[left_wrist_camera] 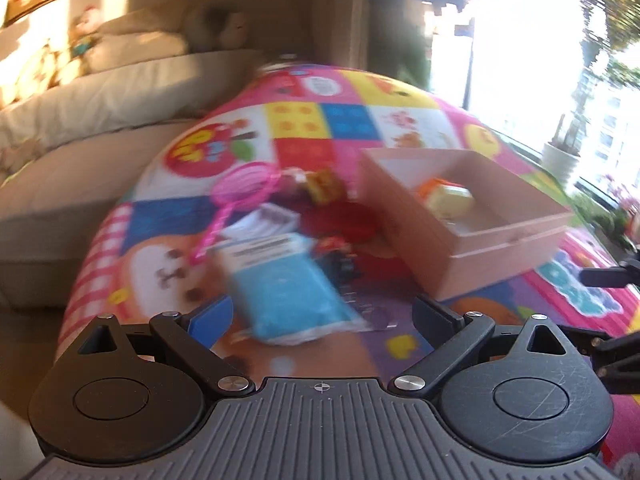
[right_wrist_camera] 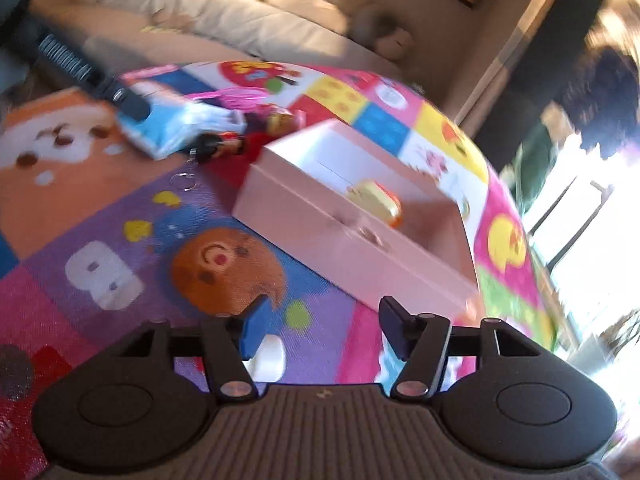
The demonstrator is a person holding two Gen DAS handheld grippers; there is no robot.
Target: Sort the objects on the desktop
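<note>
A pink open box (left_wrist_camera: 496,240) stands on a colourful play mat; a yellow-orange toy (left_wrist_camera: 446,196) lies inside it, also seen in the right wrist view (right_wrist_camera: 380,200). Left of the box lie a blue tissue pack (left_wrist_camera: 284,284), a pink toy racket (left_wrist_camera: 240,192), a small yellow-red toy (left_wrist_camera: 324,186) and a dark red figure (left_wrist_camera: 336,252). My left gripper (left_wrist_camera: 324,320) is open just above the near end of the blue pack. My right gripper (right_wrist_camera: 320,320) is open and empty above the mat, in front of the box (right_wrist_camera: 320,220). Both views are blurred.
A beige sofa with cushions (left_wrist_camera: 100,128) runs behind the mat. A bright window and potted plant (left_wrist_camera: 560,156) are at the right. The left gripper shows in the right wrist view (right_wrist_camera: 100,80) over the blue pack (right_wrist_camera: 176,128). A thin metal ring (right_wrist_camera: 184,182) lies on the mat.
</note>
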